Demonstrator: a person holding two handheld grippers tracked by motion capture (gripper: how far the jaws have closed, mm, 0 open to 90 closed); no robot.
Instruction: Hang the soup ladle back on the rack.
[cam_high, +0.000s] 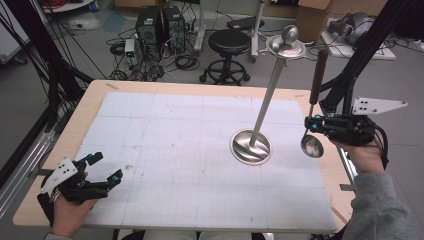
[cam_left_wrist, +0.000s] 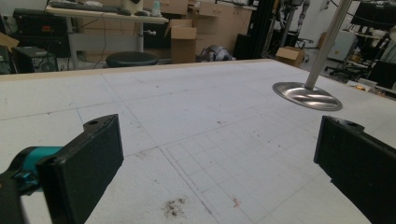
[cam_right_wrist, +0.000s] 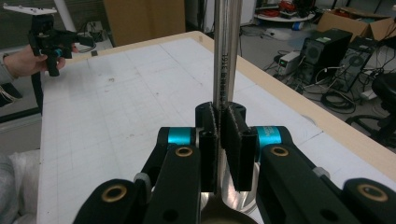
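Left tongs (cam_high: 105, 167) released, idle at bench (cam_high: 200, 87) front-left corner. Right tongs (cam_high: 311, 124) clenched on ladle (cam_high: 313, 131) stem, held upright beyond bench's right edge, near stand (cam_high: 251, 146). Risk: thin stem pivots in grip; bowl may strike stand.

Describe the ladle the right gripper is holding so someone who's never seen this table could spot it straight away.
Start at the white gridded mat covering the wooden table, then go to its right edge, where the right gripper is shut on a thin metal shaft. That is the ladle: small round steel bowl hanging low, dark brown handle pointing up, unlike the tall steel stand beside it.
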